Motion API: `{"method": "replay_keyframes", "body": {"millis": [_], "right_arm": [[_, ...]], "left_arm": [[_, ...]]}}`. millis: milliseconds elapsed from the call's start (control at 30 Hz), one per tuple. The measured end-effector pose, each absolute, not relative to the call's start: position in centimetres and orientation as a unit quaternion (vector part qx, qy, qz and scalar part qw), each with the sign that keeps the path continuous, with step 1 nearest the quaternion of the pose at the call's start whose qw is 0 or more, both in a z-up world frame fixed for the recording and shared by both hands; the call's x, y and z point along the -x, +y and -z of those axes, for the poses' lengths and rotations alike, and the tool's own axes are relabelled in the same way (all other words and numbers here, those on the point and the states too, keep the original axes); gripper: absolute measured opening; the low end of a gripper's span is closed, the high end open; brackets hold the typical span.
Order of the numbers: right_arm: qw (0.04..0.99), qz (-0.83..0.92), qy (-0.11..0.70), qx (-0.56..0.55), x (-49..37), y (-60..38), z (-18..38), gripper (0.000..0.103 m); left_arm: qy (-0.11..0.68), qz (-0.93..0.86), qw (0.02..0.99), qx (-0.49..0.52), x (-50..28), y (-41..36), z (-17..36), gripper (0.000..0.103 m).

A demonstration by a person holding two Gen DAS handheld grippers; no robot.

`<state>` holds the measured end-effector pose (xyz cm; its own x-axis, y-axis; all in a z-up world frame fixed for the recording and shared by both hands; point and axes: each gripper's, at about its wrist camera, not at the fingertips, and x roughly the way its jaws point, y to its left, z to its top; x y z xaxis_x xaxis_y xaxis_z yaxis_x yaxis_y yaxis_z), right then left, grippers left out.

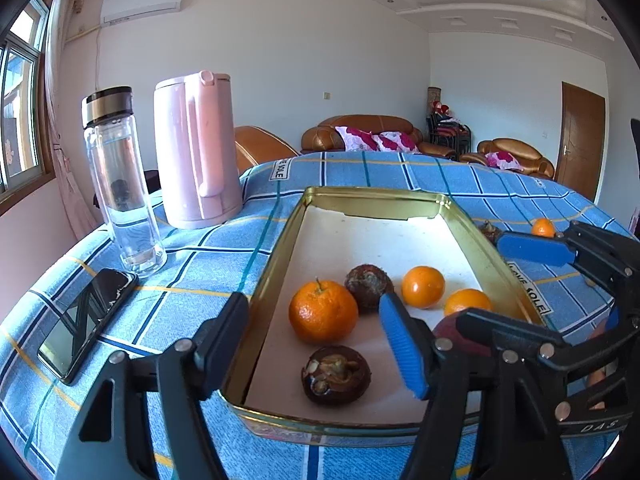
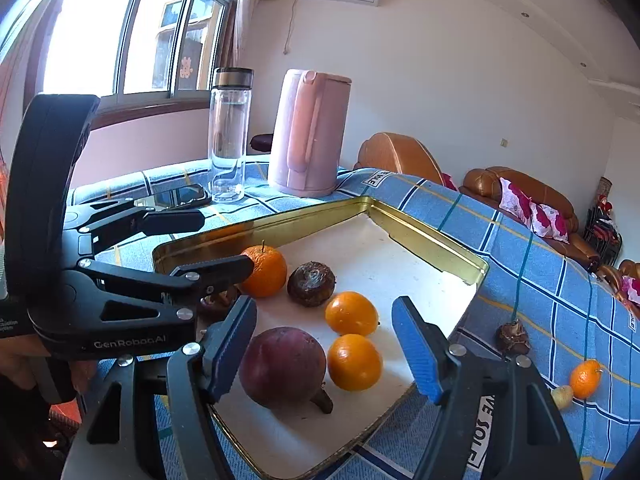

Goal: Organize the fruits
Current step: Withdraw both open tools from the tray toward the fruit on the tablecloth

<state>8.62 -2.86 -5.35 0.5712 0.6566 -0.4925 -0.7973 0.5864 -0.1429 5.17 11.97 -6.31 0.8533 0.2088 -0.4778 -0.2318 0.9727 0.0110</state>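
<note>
Right gripper [image 2: 324,350] is seen spread wide, nothing clamped; the purple-red fruit [image 2: 283,368] lies between its fingers on the tray floor, apparently untouched. Left gripper [image 1: 316,344] is likewise held wide apart and empty, straddling the near left wall of the gold tray [image 1: 276,256]. Inside the tray are noted a stemmed orange [image 1: 323,311], two smaller oranges [image 1: 423,287] and two dark brown fruits [image 1: 335,375]. Outside, on the blue checked cloth [image 2: 540,264], a brown fruit [image 2: 513,337] and a small orange [image 2: 585,378] are left. Beyond stand a pink kettle [image 1: 196,152], glass bottle [image 1: 120,184] and phone [image 1: 86,322].
</note>
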Motion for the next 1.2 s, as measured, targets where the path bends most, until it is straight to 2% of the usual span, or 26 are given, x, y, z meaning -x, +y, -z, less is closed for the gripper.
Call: {"method": "replay_keyframes", "body": {"millis": [500,667,1033,1200], "right_arm": [[0.905,-0.358,0.184,0.138,-9.7,-7.9,4.2,0.072],[0.920,-0.322,0.186,0.122,-10.6,-11.7,3.7,0.072],[0.952,-0.210,0.210,0.070,-13.4,-22.4,3.7,0.072],[0.950,-0.174,0.252,0.063,-14.8,-25.7,4.5,0.071]], "left_arm": [[0.219,-0.091,0.971,0.028,-4.9,9.6,4.4,0.078],[0.205,-0.065,0.976,0.010,-5.1,6.8,3.2,0.087],[0.213,-0.010,0.976,-0.032,-7.1,0.8,2.6,0.088],[0.215,0.010,0.975,-0.047,-7.9,-1.6,2.1,0.088]]}}
